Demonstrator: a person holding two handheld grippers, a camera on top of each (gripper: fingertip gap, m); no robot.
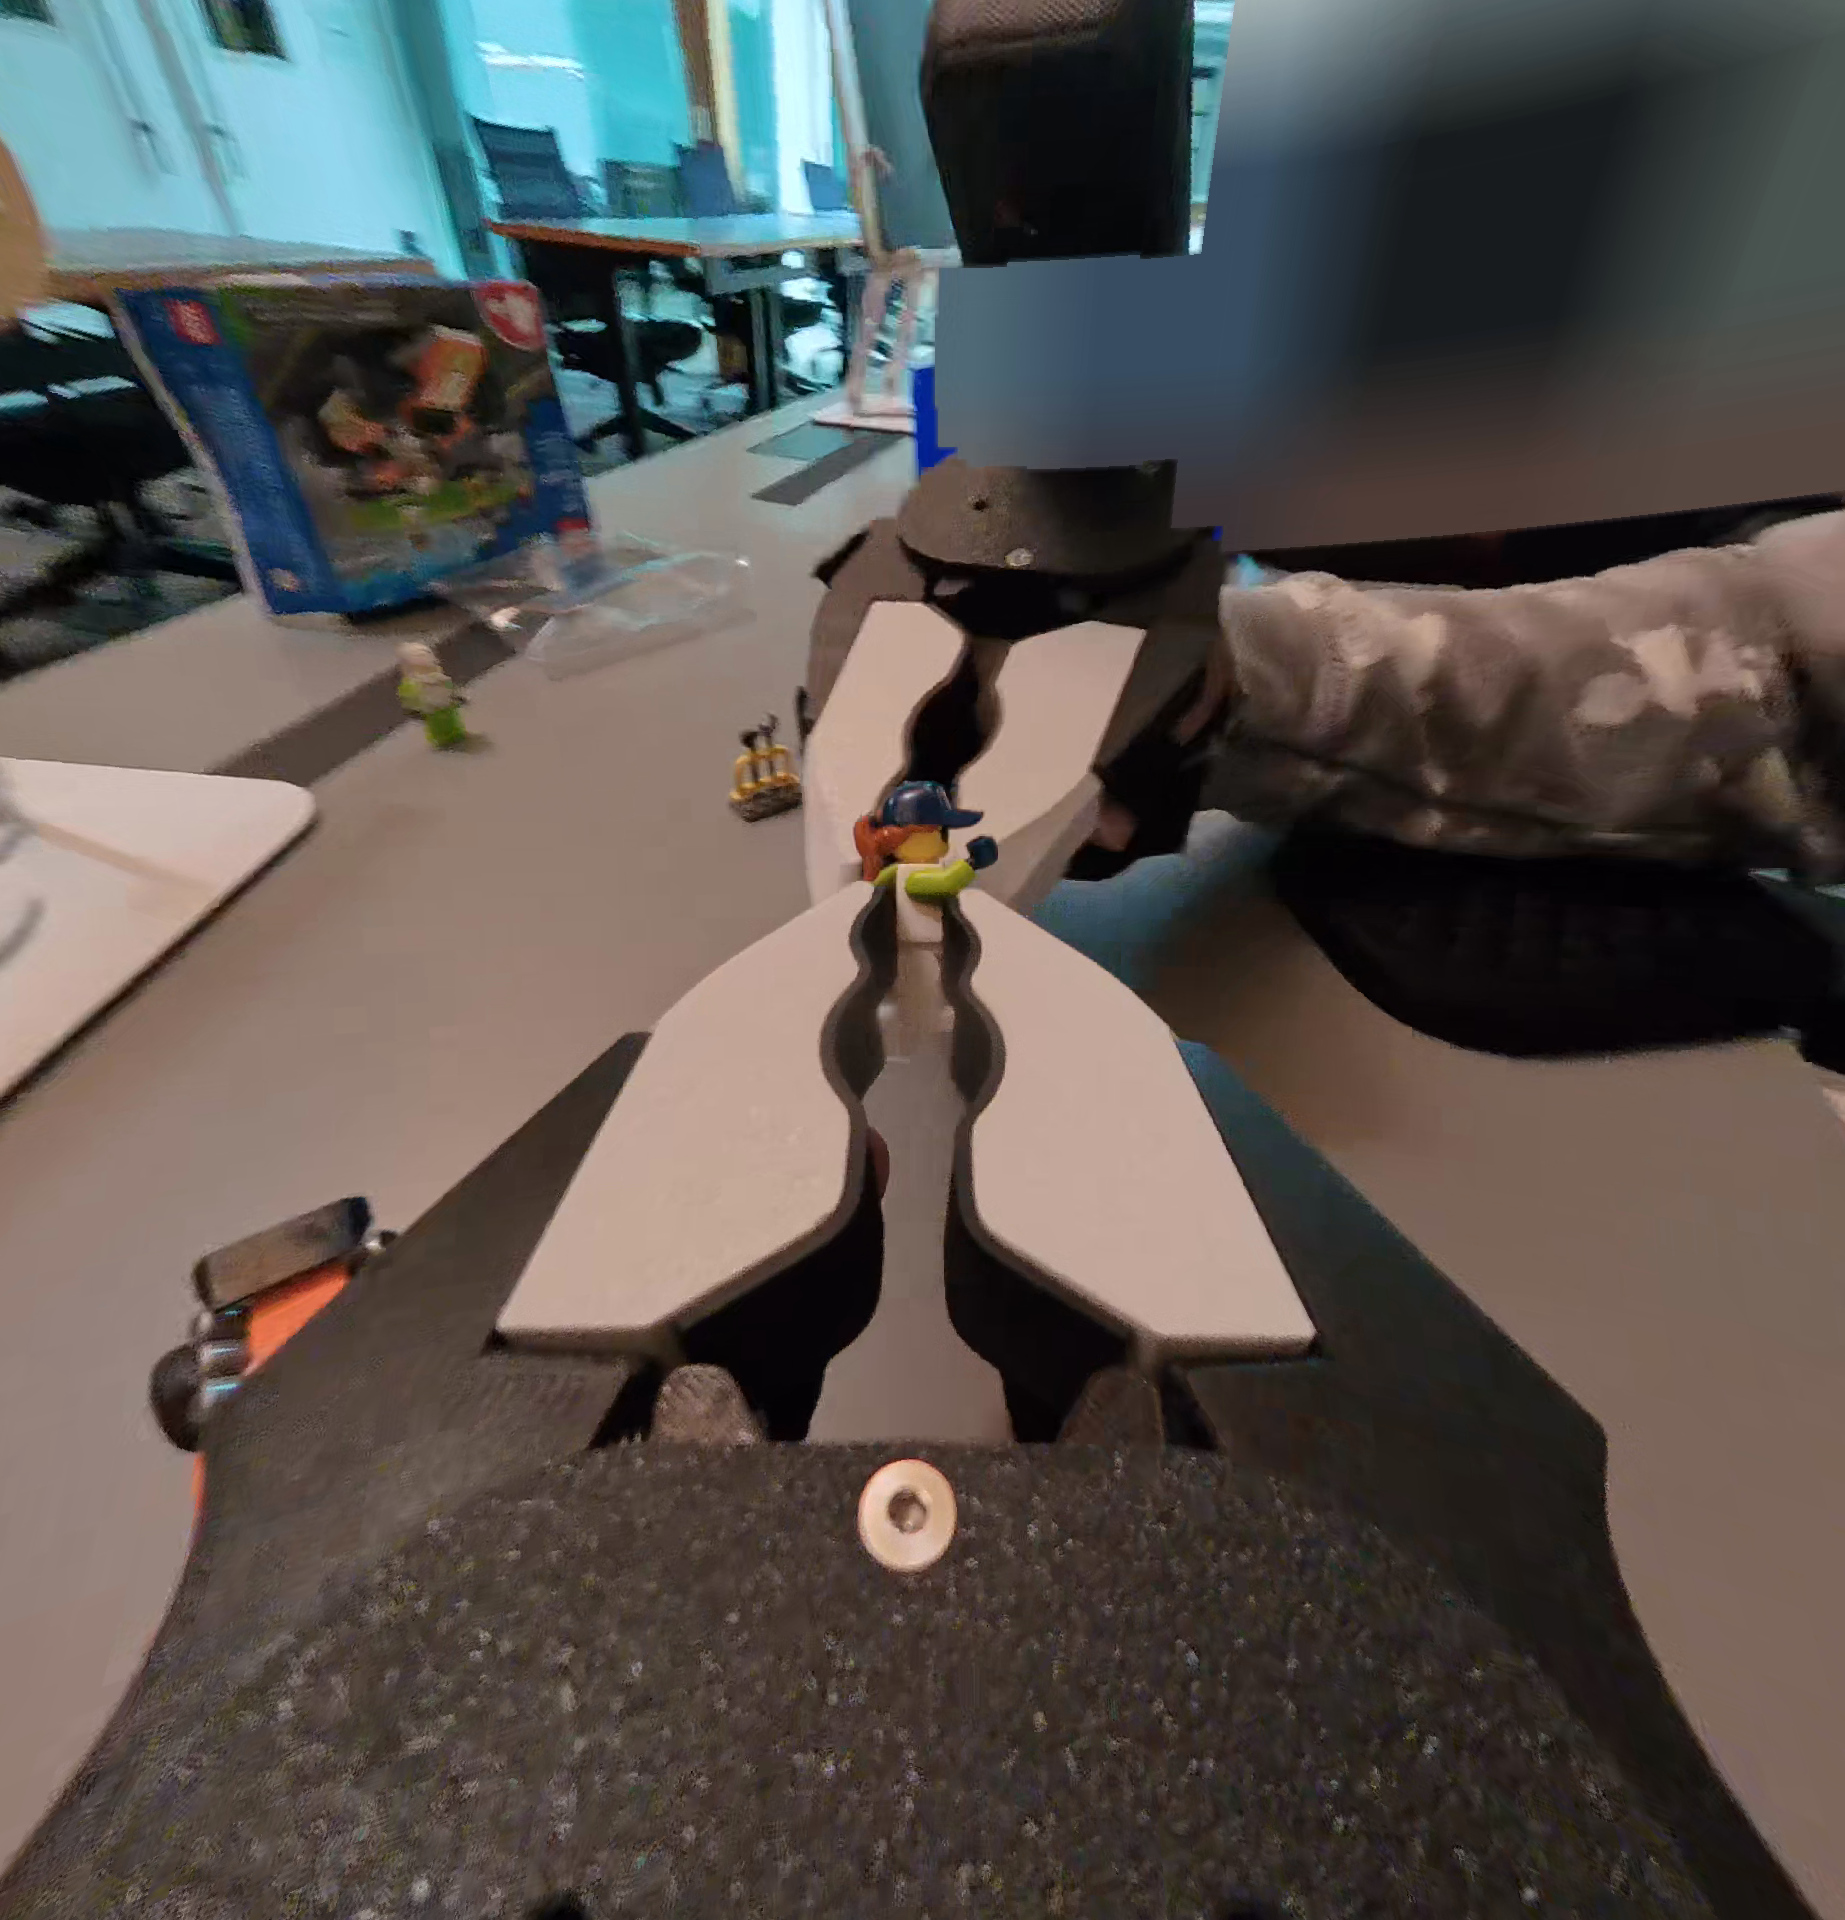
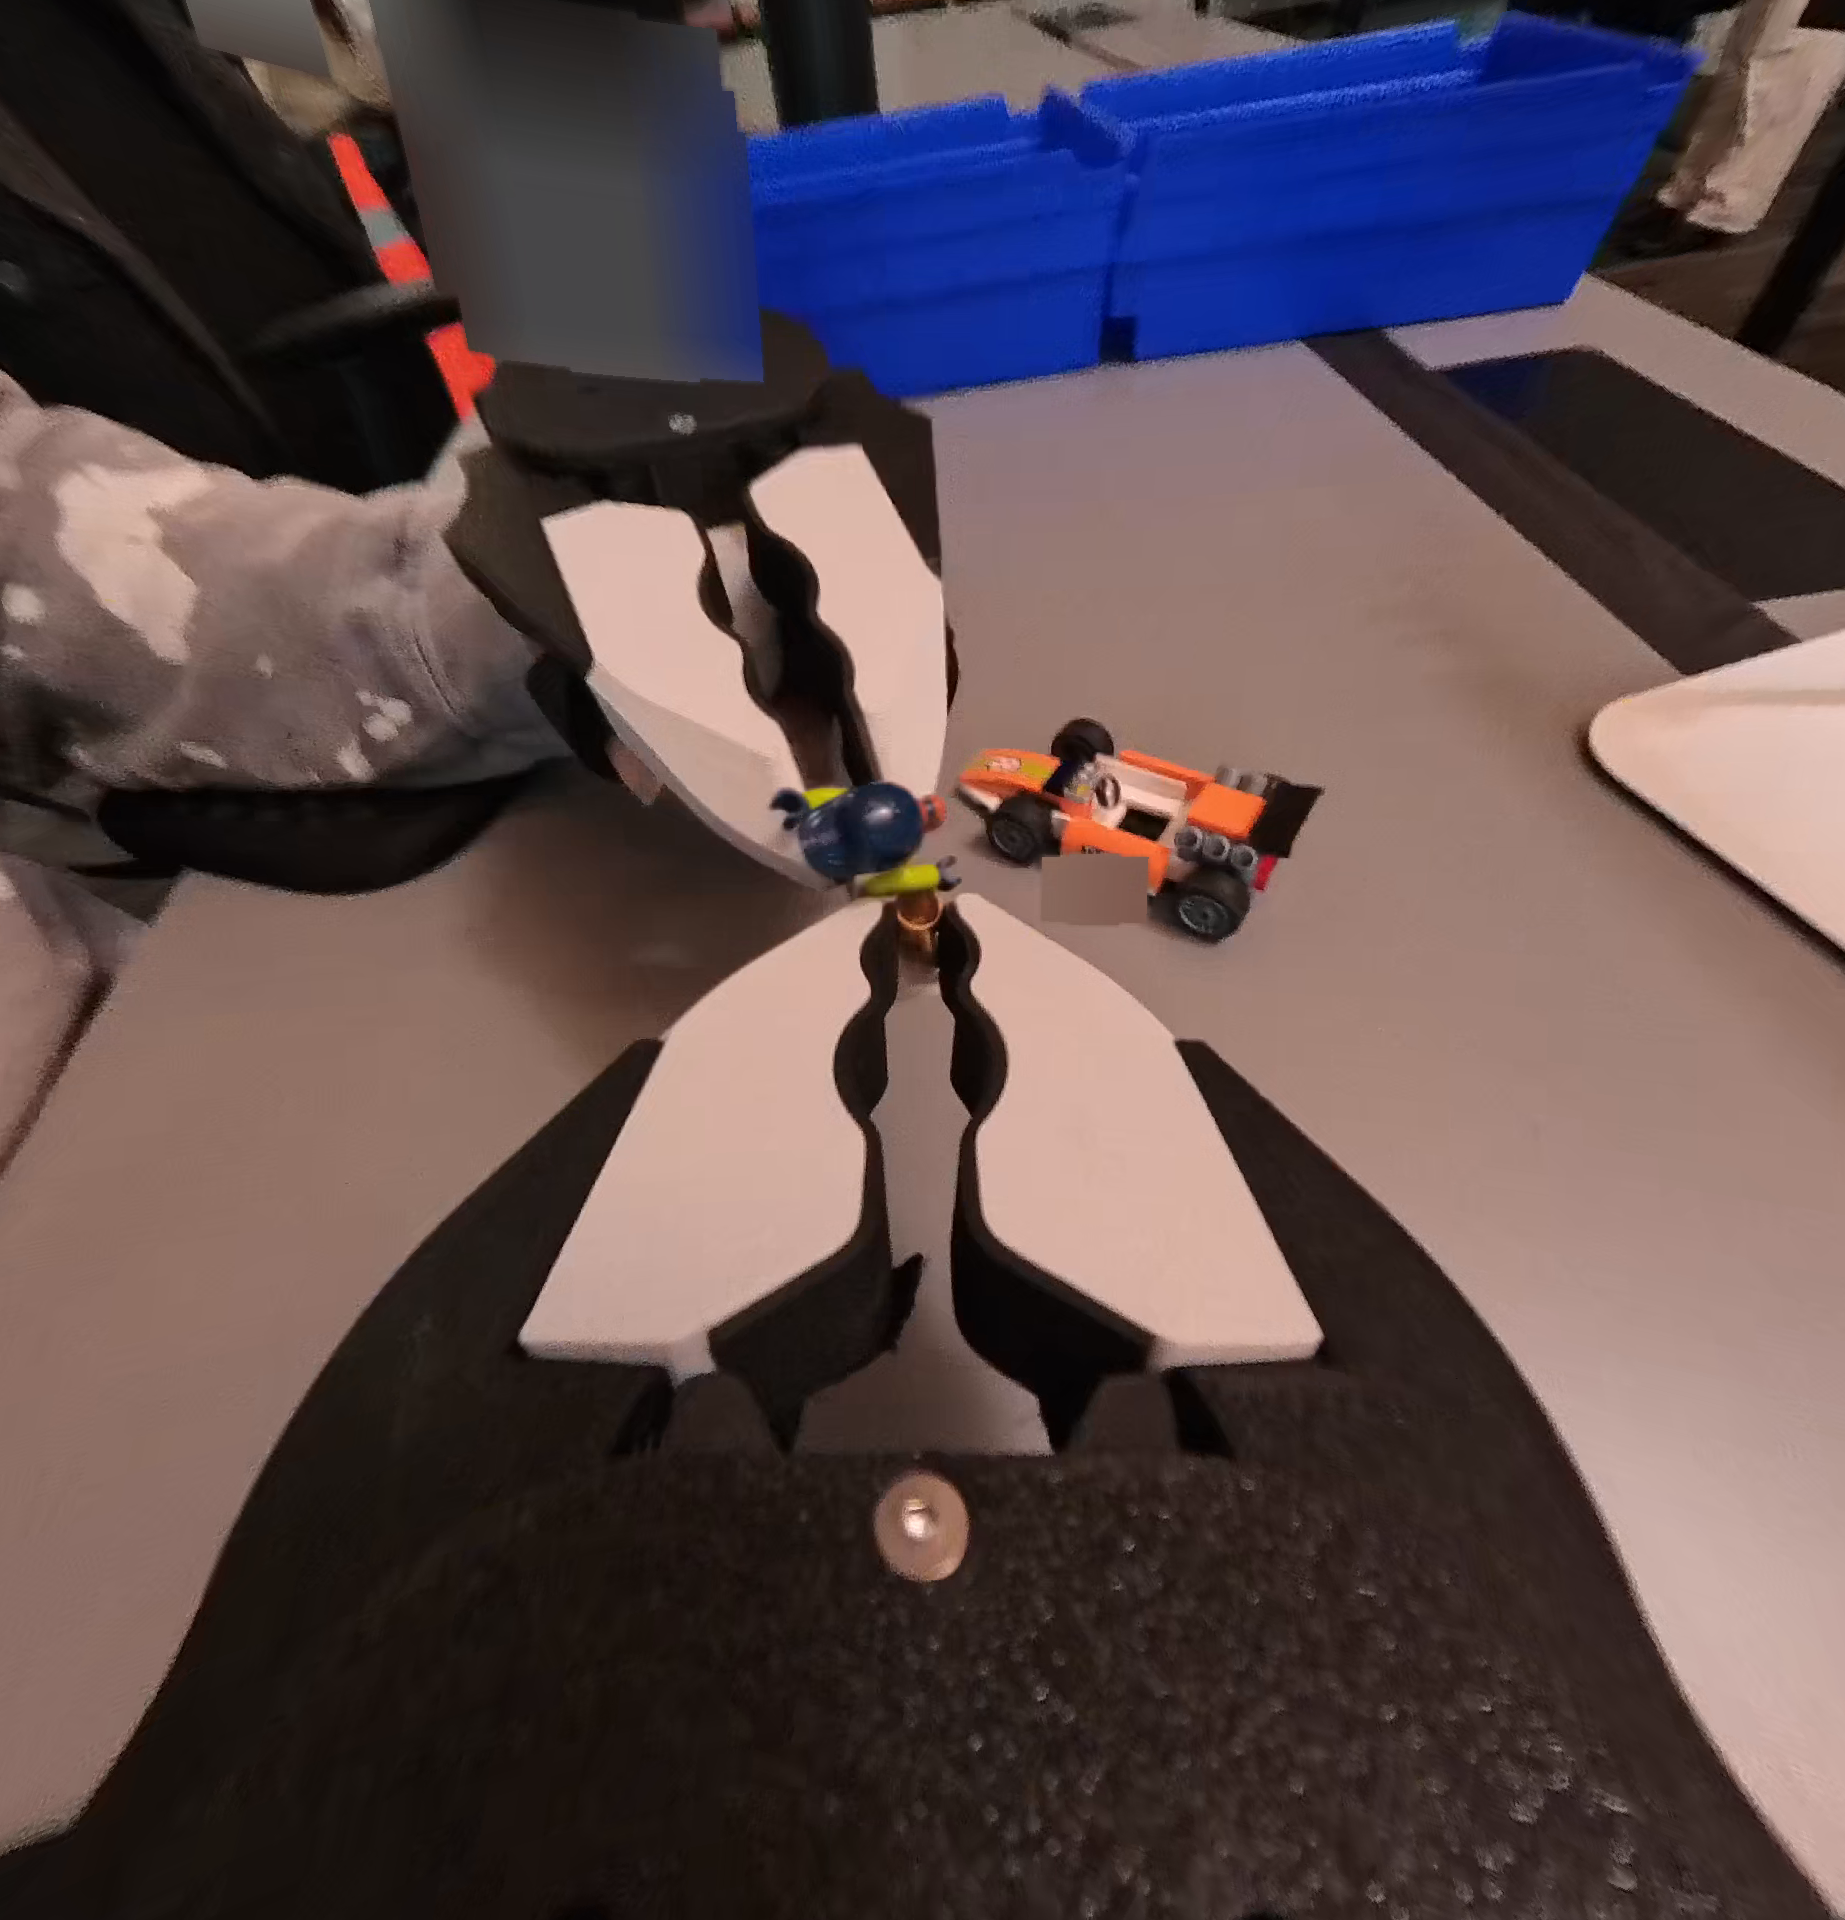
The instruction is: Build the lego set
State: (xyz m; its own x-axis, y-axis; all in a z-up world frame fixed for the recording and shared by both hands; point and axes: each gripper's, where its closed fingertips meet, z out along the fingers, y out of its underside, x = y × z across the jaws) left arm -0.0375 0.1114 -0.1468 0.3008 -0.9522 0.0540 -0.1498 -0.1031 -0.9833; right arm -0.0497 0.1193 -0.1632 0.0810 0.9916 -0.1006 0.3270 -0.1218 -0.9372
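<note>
The left gripper (image 1: 913, 914) is clamping its jaws on the toy figure's (image 1: 923, 847) legs, body pointing toward 12 o'clock, while the right gripper (image 2: 923, 914), jaws pinching a small gold piece (image 2: 918, 925), is meeting it tip to tip above the desk (image 2: 1417, 1039)

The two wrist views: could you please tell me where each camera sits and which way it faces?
Left wrist view: on the left claw, facing along the table toward the set box; the right claw and a sleeve show.
Right wrist view: on the right claw, facing the orange car and blue bins; the left claw shows.
Shared: the minifigure between both claws.
</note>
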